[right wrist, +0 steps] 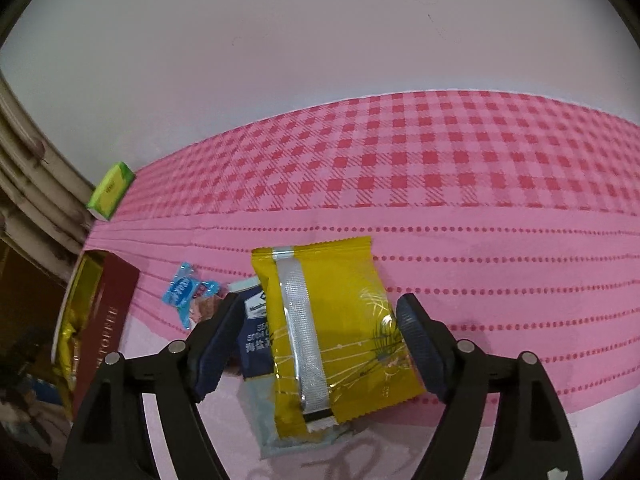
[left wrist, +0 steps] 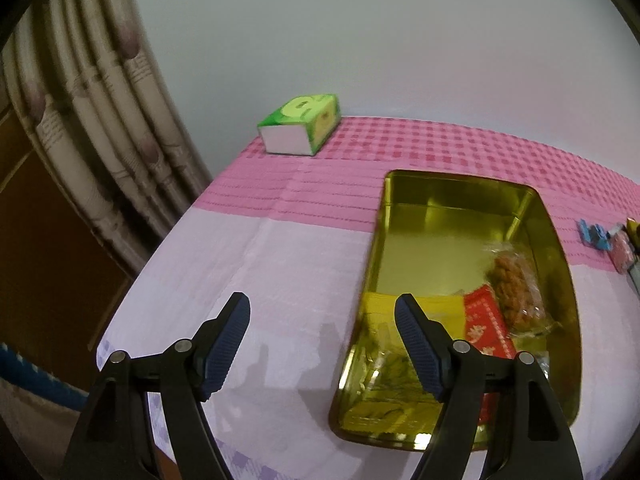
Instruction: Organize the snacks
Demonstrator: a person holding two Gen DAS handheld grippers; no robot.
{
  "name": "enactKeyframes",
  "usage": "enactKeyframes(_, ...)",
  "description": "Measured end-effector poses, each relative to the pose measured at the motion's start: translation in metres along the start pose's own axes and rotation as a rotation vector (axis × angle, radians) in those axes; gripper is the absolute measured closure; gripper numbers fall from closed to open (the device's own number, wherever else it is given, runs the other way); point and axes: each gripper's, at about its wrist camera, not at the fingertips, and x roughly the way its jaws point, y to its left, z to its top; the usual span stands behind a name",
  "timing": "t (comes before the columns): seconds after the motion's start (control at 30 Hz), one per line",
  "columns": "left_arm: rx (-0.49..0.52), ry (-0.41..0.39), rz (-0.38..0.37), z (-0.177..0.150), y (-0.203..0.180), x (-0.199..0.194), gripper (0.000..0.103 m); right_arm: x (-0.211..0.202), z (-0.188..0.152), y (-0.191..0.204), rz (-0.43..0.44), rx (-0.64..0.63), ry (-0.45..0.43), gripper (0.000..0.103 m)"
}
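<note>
A gold tin [left wrist: 420, 248] lies open on the pink cloth and holds yellow packets [left wrist: 432, 306], a red packet [left wrist: 486, 320] and a clear bag of brown snacks [left wrist: 516, 284]. My left gripper [left wrist: 322, 308] hangs open over the tin's near left rim with nothing between its fingers. In the right wrist view a yellow packet [right wrist: 340, 320] lies seam up on a navy packet [right wrist: 256, 332]. My right gripper [right wrist: 316, 308] straddles the yellow packet, jaws open, and the pads do not press on it. The left finger [right wrist: 216, 340] overlaps the navy packet's edge.
A blue wrapped candy [right wrist: 184, 290] and a pink one lie left of the packets, with the tin's dark red side [right wrist: 108, 320] beyond them. A green tissue box [left wrist: 300, 124] sits at the far left corner by the wall. Curtains hang on the left.
</note>
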Motion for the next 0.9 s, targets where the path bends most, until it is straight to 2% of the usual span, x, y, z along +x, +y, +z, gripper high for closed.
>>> enactKeyframes(0.17,0.051,-0.025,-0.047,0.007,-0.022,-0.017,0.027,-0.006,0.007,-0.009,0.017,-0.02,0.006,0.026)
enactKeyframes(0.3,0.071,-0.027,-0.091,0.011,-0.043,-0.025,0.026,0.008,0.011,-0.019,0.049,-0.014,0.063,0.026)
enactKeyframes(0.37,0.08,-0.021,-0.108,0.013,-0.052,-0.027,0.026,0.01,0.012,-0.017,0.056,-0.033,0.049,0.027)
enactKeyframes(0.47,0.086,0.004,-0.141,0.015,-0.067,-0.029,0.026,0.012,0.012,-0.017,0.063,-0.025,0.034,0.035)
enactKeyframes(0.5,0.094,0.01,-0.148,0.015,-0.073,-0.03,0.026,0.014,0.011,-0.016,0.064,-0.023,0.037,0.042)
enactKeyframes(0.6,0.122,0.014,-0.17,0.018,-0.094,-0.033,0.026,0.014,0.009,-0.017,0.042,-0.025,0.03,0.05)
enactKeyframes(0.7,0.146,0.019,-0.194,0.017,-0.116,-0.035,0.026,0.01,0.003,-0.015,-0.007,-0.04,0.015,0.052)
enactKeyframes(0.87,0.183,0.033,-0.227,0.015,-0.147,-0.037,0.026,0.0,-0.009,-0.012,-0.144,-0.106,-0.015,0.053)
enactKeyframes(0.9,0.187,0.037,-0.234,0.015,-0.152,-0.036,0.026,-0.002,-0.013,-0.011,-0.194,-0.136,-0.023,0.053)
